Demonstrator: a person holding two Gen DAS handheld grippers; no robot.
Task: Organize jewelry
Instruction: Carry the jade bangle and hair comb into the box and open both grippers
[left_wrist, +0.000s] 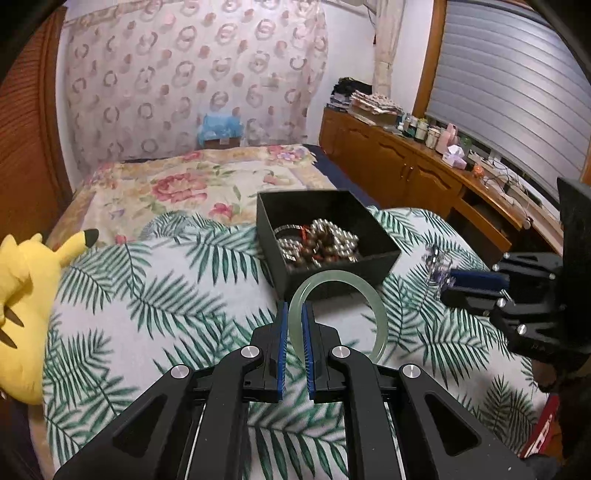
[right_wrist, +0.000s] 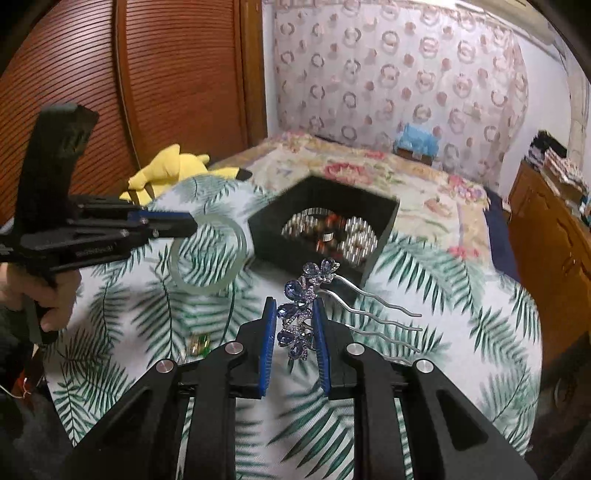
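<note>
Bed (left_wrist: 207, 184) carries a leaf-print quilt (left_wrist: 166, 306); a floral cover (left_wrist: 173, 181) lies on it beyond the quilt. Landmark for all positions: black box (left_wrist: 380, 254), open-topped, sitting on the quilt. Wooden cabinet (left_wrist: 391, 162) runs along the wall to the right of the box, small bottles and clutter on its top. Yellow plush toy (left_wrist: 22, 295) lies well to the left of the box at the quilt's edge. Inside the box: a heap of silver and reddish-brown bead bracelets (left_wrist: 321, 243), filling much of the floor. Left gripper (left_wrist: 294, 332) sits just in front of the box's near wall, clear of the quilt, blue pads clamped narrow on the rim of 1 pale green bangle (left_wrist: 382, 325); the ring stands roughly on edge, its top arc overlapping the box wall in the left wrist view. Right gripper (right_wrist: 295, 325) is in front of the box and to its right, pads closed on the blue rhinestone flower head of 1 hair comb (right_wrist: 301, 310); the silver wavy prongs point away to the right, toward the box's near corner. A hand (right_wrist: 40, 291) grips the left gripper's handle. Smallest item: a small green-and-gold piece (right_wrist: 199, 345) lies on the quilt in front of the box, left of the right gripper; type not resolvable.
</note>
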